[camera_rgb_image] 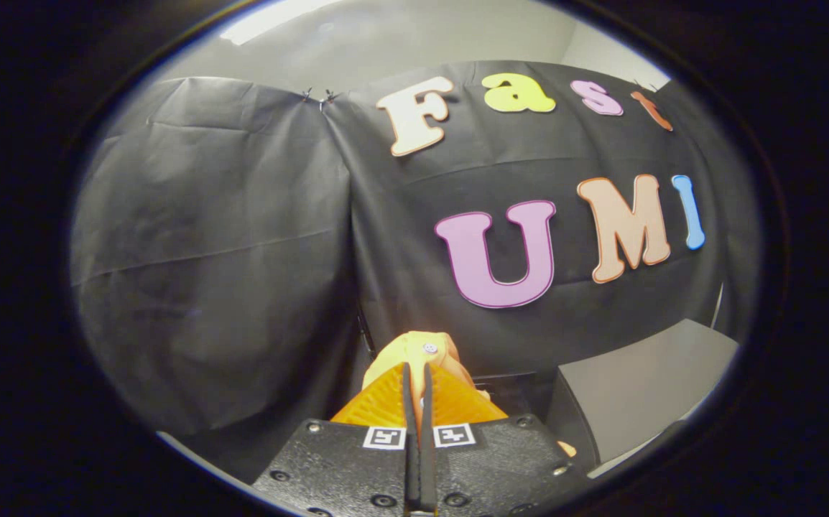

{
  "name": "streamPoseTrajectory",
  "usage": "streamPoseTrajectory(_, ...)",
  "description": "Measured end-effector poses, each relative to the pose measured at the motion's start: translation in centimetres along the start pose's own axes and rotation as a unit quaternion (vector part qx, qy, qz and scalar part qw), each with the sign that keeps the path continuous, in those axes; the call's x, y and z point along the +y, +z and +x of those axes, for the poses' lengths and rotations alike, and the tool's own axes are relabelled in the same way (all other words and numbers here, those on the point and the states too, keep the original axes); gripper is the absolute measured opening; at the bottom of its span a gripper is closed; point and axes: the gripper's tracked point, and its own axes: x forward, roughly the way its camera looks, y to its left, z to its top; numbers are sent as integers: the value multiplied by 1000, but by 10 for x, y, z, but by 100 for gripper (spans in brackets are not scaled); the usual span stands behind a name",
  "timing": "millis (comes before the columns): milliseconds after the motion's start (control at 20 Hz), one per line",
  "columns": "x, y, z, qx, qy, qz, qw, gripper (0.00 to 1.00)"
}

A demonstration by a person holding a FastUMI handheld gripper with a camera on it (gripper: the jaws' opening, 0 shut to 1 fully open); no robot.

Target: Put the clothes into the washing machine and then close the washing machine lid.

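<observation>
Your gripper (418, 373) is raised, pointing at the black cloth wall (228, 251) of the booth. Its two fingers (386, 402) are pressed together with only a thin seam between them, and they pinch a piece of clothing (414, 348): an orange-yellow garment with a small pale button or snap on it. The garment bunches up just ahead of the fingertips and stands slightly above them; a further scrap of the same fabric shows below the right finger, beside the gripper body.

The clothing is therefore held in the air in the fingers, in front of the wall, and rests on no surface.

Beyond and to the right of the fingers, note a grey flat-topped box-like unit (644, 380) with a dark side face. Its near corner points toward the gripper. You cannot tell from this view whether it is the washing machine or whether a lid is open or closed. The garment is well apart from its top surface.

Behind the wall cloth, a pale wall and ceiling (414, 36) are visible.
</observation>
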Motion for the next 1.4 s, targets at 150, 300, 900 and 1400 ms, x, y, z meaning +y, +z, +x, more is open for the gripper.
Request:
streamPoseTrajectory(150, 7, -36, 30, 18, 6, 2, 1000, 0)
streamPoseTrajectory(300, 14, -84, 54, 45, 6, 8, 999, 0)
streamPoseTrajectory(900, -60, -311, 124, 176, -66, 29, 982, 0)
streamPoseTrajectory(1400, -66, -377, 127, 256, -69, 70, 962, 0)
